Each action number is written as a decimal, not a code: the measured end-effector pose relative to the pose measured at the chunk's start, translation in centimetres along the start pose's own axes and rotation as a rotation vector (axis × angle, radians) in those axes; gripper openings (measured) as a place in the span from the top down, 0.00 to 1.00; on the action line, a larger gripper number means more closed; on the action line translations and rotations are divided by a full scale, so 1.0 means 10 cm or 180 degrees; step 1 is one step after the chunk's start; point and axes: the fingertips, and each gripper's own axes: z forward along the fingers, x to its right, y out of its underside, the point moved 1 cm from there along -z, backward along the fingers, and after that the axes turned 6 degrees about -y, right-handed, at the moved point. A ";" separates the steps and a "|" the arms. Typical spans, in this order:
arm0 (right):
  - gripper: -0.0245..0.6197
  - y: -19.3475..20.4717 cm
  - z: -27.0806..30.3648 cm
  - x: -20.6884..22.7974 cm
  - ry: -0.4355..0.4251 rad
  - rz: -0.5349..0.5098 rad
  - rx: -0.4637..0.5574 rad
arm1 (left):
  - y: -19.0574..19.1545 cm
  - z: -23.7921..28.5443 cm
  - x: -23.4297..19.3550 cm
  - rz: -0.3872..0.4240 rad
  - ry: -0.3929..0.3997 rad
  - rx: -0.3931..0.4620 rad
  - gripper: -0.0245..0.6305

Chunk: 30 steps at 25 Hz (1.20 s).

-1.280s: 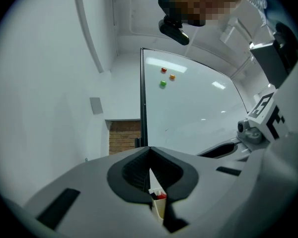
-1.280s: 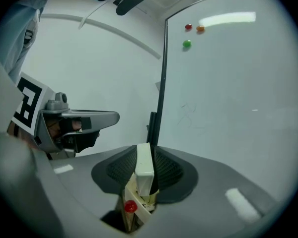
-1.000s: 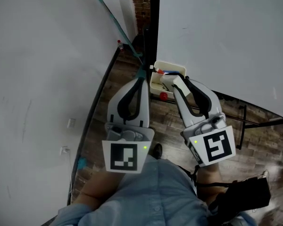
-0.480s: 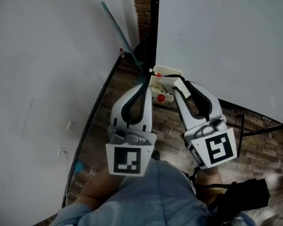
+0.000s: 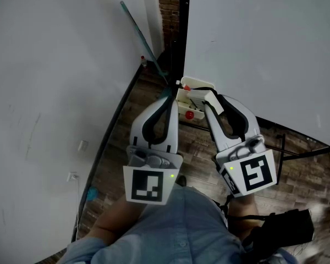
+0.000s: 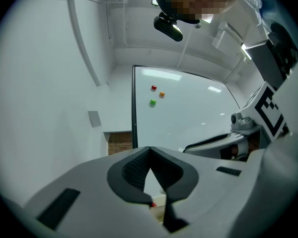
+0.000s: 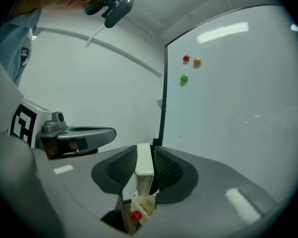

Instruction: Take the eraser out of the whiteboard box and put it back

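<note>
My right gripper (image 5: 208,100) is shut on a white eraser (image 5: 210,94), held just above the white whiteboard box (image 5: 195,84) that hangs at the whiteboard's lower left corner. In the right gripper view the eraser (image 7: 144,165) stands upright between the dark pads, with the box (image 7: 143,206) and a red cap (image 7: 136,215) below it. My left gripper (image 5: 168,96) hangs beside the box on the left. It is shut and empty, and its tips meet in the left gripper view (image 6: 149,152).
The whiteboard (image 5: 264,48) fills the right side and carries red (image 7: 186,58), orange (image 7: 197,61) and green (image 7: 184,78) magnets. A white wall (image 5: 55,92) stands at the left, with a teal rod (image 5: 140,37) leaning on it. Wood floor and the board's black stand (image 5: 280,147) lie below.
Both grippers rose slightly over the first half second, and the eraser came a little clear of the box. Since then nothing has moved.
</note>
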 end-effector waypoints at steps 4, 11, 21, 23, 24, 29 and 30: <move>0.80 0.04 0.04 0.01 -0.0006 0.0005 -0.0032 | 0.03 0.03 -0.02 -0.0023 -0.0001 -0.0028 0.96; 0.80 0.19 0.17 0.05 -0.0014 0.0035 -0.0168 | 0.12 0.11 -0.09 -0.0060 0.0022 -0.0093 0.96; 0.80 0.49 0.43 0.09 -0.0042 0.0073 -0.0444 | 0.34 0.29 -0.26 -0.0170 0.0030 -0.0232 0.96; 0.80 0.56 0.49 0.10 -0.0044 0.0079 -0.0504 | 0.39 0.33 -0.29 -0.0191 0.0035 -0.0261 0.96; 0.80 0.59 0.52 0.10 -0.0045 0.0080 -0.0535 | 0.42 0.35 -0.31 -0.0200 0.0037 -0.0279 0.96; 0.80 0.75 0.66 0.10 -0.0066 0.0163 -0.0656 | 0.56 0.44 -0.42 -0.0234 0.0035 -0.0379 0.96; 0.80 0.79 0.69 0.09 -0.0085 0.0199 -0.0684 | 0.59 0.46 -0.43 -0.0236 0.0039 -0.0394 0.96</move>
